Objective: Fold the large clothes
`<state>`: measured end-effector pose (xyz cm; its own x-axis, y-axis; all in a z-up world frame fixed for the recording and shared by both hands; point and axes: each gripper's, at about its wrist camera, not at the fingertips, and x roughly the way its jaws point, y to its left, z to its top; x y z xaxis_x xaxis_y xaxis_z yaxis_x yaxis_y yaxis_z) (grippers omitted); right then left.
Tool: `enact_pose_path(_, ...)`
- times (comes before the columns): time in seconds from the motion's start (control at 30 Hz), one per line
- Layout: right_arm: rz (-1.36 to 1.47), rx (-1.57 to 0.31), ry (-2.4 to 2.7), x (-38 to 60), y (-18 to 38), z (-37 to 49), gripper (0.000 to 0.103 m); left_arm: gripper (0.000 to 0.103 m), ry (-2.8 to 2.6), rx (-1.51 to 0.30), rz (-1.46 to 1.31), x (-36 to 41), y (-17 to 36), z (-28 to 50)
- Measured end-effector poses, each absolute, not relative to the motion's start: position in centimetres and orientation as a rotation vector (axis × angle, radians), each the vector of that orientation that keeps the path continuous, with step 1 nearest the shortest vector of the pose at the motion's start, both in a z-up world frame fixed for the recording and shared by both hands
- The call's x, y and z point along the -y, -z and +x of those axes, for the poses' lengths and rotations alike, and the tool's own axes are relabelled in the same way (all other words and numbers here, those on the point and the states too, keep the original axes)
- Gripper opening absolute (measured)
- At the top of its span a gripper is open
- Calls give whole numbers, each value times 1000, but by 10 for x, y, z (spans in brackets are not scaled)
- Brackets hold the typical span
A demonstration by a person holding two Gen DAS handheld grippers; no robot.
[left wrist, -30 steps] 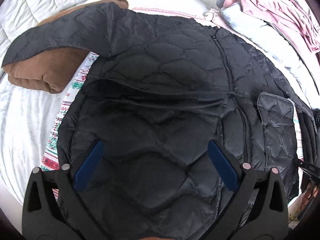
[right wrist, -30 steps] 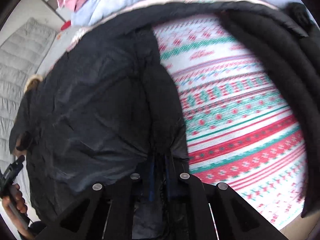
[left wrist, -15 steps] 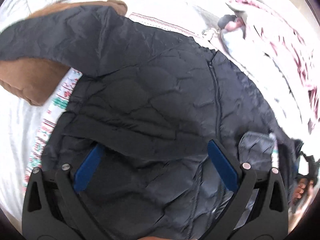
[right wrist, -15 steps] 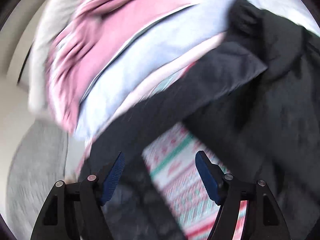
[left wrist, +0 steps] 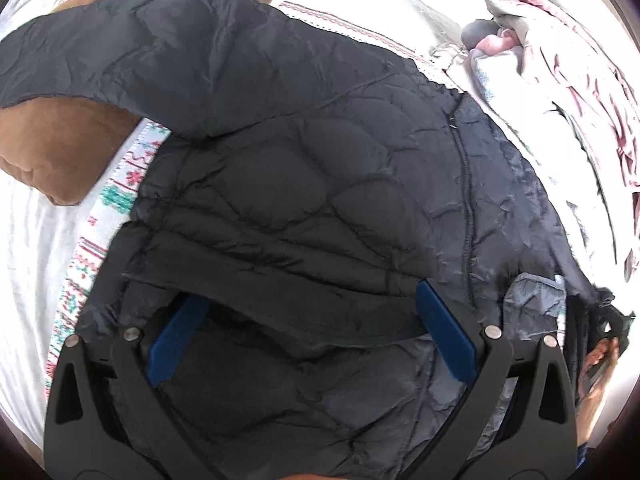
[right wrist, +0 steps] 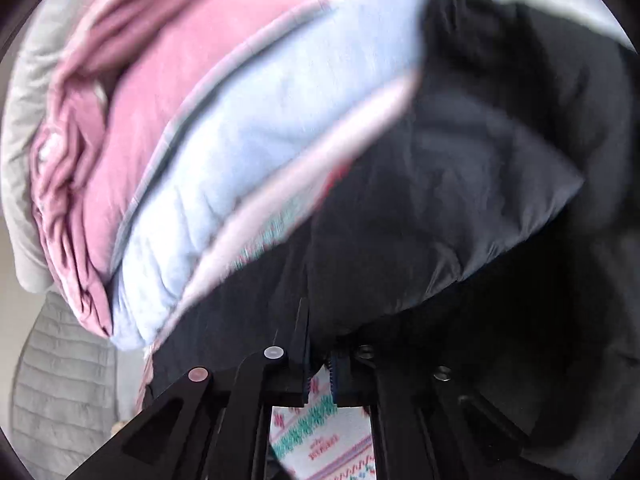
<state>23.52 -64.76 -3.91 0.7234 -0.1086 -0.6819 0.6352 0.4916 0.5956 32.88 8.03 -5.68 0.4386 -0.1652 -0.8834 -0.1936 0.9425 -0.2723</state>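
Your left gripper (left wrist: 308, 332) stands wide open with nothing in it, its blue pads (left wrist: 444, 336) spread to either side of a horizontal fold in the black quilted jacket (left wrist: 320, 184). That fold crosses the gap just ahead of the fingertips, and dark fabric fills the space below it right down to the gripper body.

Your right gripper (right wrist: 320, 364) has its fingers drawn nearly together, with a dark edge of the jacket (right wrist: 460, 208) lying over the tips; the view is blurred, so you cannot tell for sure whether fabric is pinched between them. Through the frame below the fingers you see the patterned red-and-green blanket (right wrist: 316, 436).

The jacket lies spread flat on that blanket (left wrist: 120, 188), front up. Its zipper (left wrist: 464, 200) runs away from your left gripper toward the collar at the far end, so the long axis points forward. One sleeve (left wrist: 132, 48) reaches out to the far left, draped over a brown cushion (left wrist: 52, 148). A pocket flap (left wrist: 532, 304) shows near the right edge.

Farther right, a pile of pale blue bedding (right wrist: 260, 128) and pink fabric (right wrist: 136, 92) crowds against the jacket's side. White bedding (left wrist: 28, 248) lies to the left.
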Motion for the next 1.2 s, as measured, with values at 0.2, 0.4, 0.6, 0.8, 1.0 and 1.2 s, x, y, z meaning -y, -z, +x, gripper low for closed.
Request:
enact_pose_path(0.2,772,-542,606,643,-3,218,4,103,-24,-1080,-364,-90,46,326)
enact_pose_path(0.4,815,-571,595,651,14,215,4,103,-11,-1105,-365,-95,46,322)
enact_pose_path(0.6,699,-449,514,603,-35,233,4,103,-63,-1075,-425,-127,36,309)
enact_pose_path(0.8,488,-380,309,479,-91,277,5,103,-116,-1061,-533,-170,38,302)
enact_pose_path(1.0,308,-472,101,340,-100,348,8,103,-186,-1032,-610,-199,37,301)
enact_pose_path(1.2,75,-760,16,231,-14,425,10,103,-143,-1056,-711,-209,42,301)
